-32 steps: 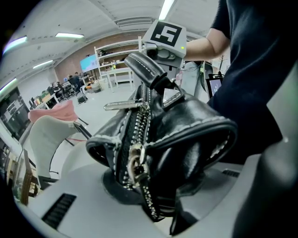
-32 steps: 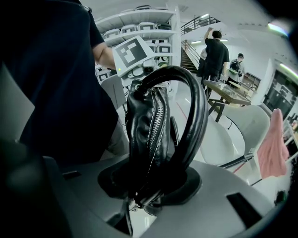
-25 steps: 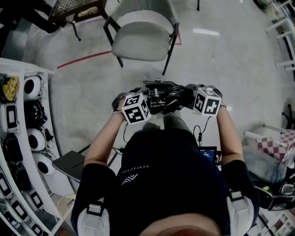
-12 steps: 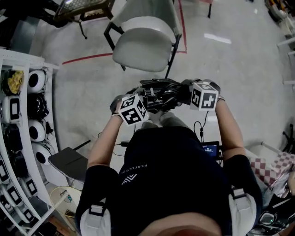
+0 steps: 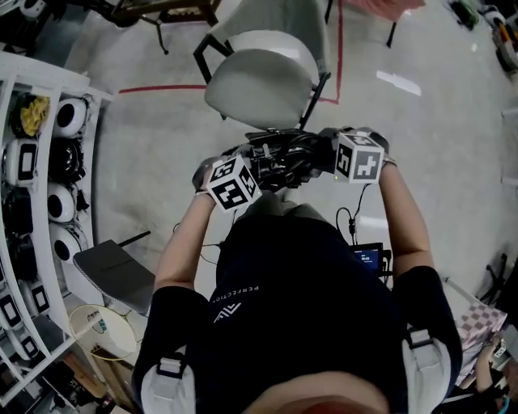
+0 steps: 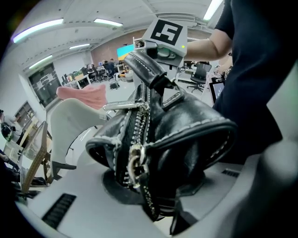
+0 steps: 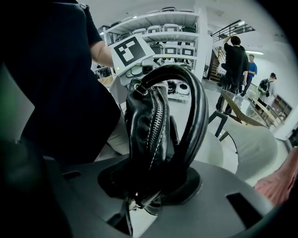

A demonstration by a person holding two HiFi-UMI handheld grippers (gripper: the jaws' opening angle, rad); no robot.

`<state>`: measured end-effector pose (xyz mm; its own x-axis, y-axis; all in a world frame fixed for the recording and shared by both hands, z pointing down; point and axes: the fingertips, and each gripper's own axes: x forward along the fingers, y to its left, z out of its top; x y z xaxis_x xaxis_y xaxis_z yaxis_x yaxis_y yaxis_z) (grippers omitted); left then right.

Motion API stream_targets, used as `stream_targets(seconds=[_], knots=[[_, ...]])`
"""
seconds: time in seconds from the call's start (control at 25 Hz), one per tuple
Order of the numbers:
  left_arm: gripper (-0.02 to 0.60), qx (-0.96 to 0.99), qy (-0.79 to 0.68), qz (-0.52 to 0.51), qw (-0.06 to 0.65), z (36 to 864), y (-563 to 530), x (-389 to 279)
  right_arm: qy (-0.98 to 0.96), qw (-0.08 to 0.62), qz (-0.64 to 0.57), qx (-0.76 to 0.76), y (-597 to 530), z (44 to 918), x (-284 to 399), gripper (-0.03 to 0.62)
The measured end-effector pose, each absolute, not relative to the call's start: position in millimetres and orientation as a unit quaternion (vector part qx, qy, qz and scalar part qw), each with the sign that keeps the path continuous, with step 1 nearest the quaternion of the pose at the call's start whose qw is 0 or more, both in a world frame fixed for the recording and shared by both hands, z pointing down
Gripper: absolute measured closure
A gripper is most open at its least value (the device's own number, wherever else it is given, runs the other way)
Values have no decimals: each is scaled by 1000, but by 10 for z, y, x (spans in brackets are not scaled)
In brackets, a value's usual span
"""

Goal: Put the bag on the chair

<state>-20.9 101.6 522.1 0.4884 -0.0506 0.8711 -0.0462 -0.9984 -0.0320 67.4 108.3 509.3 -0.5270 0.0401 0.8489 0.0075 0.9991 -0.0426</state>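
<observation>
A black leather bag with a zip and a rounded handle hangs in the air between my two grippers, close in front of the person's body. My left gripper is shut on one end of the bag. On the other end of the bag my right gripper is shut. The white chair with black legs stands just beyond the bag; its seat is bare. The same chair shows at the left of the left gripper view, and the chair sits at the right of the right gripper view.
White shelves with helmets and boxes run along the left. A red line marks the grey floor by the chair. A wicker seat stands at the back left. People stand far behind.
The chair has come closer to the bag and grippers, and the view has shifted forward. Both grippers hold the bag as before.
</observation>
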Motion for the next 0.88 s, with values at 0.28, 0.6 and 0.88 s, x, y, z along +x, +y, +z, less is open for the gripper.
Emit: stream_targets(seconds=[0.28,0.6,0.88], knots=[[440,-860,24,-510,-4,5266,721,-231,-873,487,18,-20,798,5139,645,448],[440,-865,20,-502,-12,5215,236,-265,-869,494,18,-23,314,5070,615,448],[439,-862,21,-506,-7,5222,-251,-369,-871,491,17,-25,-166,5076,501,448]])
